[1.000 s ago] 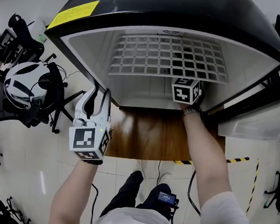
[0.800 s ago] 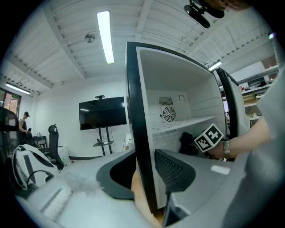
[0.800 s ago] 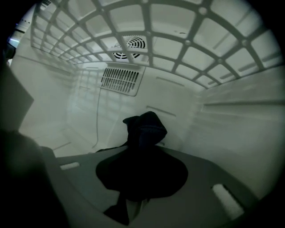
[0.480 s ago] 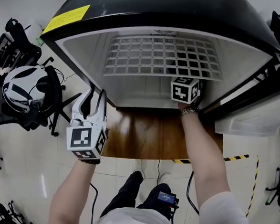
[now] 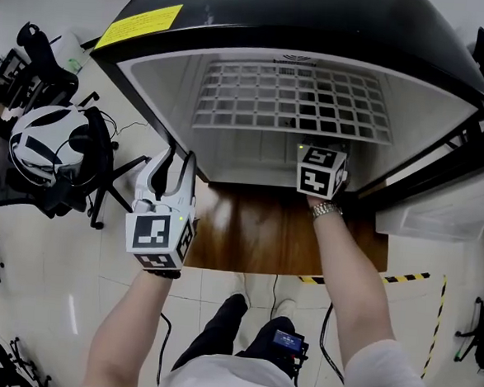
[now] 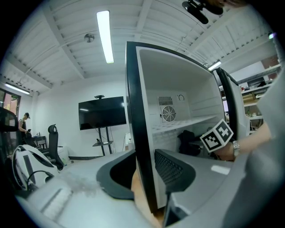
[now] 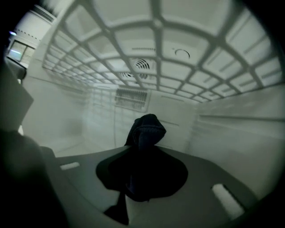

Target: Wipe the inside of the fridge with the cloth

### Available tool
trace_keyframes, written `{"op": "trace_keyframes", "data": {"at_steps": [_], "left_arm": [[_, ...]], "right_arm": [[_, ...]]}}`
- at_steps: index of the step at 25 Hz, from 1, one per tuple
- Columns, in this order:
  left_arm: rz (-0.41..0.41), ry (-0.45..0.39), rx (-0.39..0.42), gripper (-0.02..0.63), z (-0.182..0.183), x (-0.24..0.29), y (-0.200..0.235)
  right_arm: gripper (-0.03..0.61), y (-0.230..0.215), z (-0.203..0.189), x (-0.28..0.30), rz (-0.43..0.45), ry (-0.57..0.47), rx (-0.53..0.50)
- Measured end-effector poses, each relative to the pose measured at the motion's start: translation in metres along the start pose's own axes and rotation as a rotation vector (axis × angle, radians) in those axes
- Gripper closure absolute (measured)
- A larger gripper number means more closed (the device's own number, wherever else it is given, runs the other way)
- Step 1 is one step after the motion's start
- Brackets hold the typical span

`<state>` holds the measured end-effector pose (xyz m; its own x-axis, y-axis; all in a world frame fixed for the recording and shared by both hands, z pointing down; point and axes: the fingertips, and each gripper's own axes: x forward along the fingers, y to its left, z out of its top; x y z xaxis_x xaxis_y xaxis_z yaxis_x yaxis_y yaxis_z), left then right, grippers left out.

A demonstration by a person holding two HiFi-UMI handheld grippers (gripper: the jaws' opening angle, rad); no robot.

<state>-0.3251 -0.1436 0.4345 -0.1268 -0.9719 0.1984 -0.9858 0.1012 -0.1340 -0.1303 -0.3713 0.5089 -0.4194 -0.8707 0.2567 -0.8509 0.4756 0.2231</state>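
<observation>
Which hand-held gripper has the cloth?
The right hand-held gripper, inside the fridge: a dark cloth sits clamped in its jaws. The left hand-held gripper clamps the fridge's side wall.

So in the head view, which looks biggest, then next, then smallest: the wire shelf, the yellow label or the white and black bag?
1. wire shelf
2. white and black bag
3. yellow label
By looks only: the bag seems farther from the camera.

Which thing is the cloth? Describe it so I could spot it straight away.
Look inside the black fridge with the white interior, under its white wire shelf. There the right gripper reaches in, and the cloth is the bunched dark rag pinched between its jaws, the only dark, soft thing against the pale walls.
</observation>
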Motion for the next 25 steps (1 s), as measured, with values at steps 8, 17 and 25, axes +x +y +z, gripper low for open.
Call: {"op": "trace_keyframes", "data": {"at_steps": [8, 17, 25], "left_arm": [[-0.011, 0.004, 0.006, 0.489, -0.002, -0.001, 0.001], [-0.037, -0.007, 0.002, 0.489, 0.001, 0.0, -0.001], [-0.052, -0.012, 0.019, 0.489, 0.001, -0.001, -0.001]], "right_arm": [[0.5, 0.089, 0.026, -0.029, 0.196, -0.07, 0.017], [0.5, 0.186, 0.028, -0.016, 0.395, -0.028, -0.001], [0.5, 0.206, 0.006, 0.004, 0.38, 0.093, -0.128]]}}
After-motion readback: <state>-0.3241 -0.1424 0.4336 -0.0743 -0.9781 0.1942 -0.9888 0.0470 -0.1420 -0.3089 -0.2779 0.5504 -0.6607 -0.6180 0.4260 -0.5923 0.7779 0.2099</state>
